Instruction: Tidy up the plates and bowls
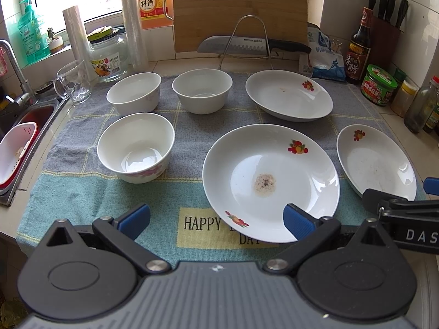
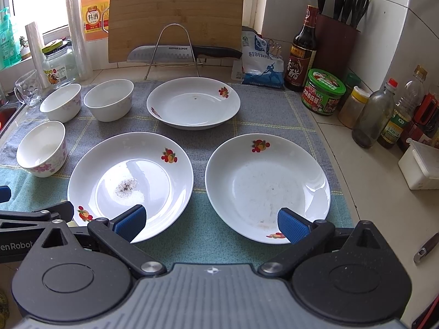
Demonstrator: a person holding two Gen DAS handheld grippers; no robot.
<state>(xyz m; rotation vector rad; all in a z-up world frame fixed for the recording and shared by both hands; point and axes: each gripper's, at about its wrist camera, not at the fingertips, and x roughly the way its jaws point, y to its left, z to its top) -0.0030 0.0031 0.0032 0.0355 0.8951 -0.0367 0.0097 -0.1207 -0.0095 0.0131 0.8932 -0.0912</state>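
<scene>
Covering most of the counter, a grey and teal towel carries all the dishes. Behind it a wooden cutting board leans upright against the wall, with a knife resting across a wire rack in front of it.

Three white plates with fruit prints sit on the towel's right half: the middle plate, marked by a speckled spot at its centre, lies just beside the right plate, and the far plate lies behind them, near the rack. None of the plates touch.

Three white bowls stand upright on the towel's left half — the near bowl with a pink flower pattern, the far-left bowl and the far-middle bowl close together behind it.

The left gripper hovers over the towel's near edge, jaws spread wide and holding nothing — one blue pad over the middle plate's rim. The right gripper hangs likewise, wide apart and bare, between the middle and right plates.
</scene>
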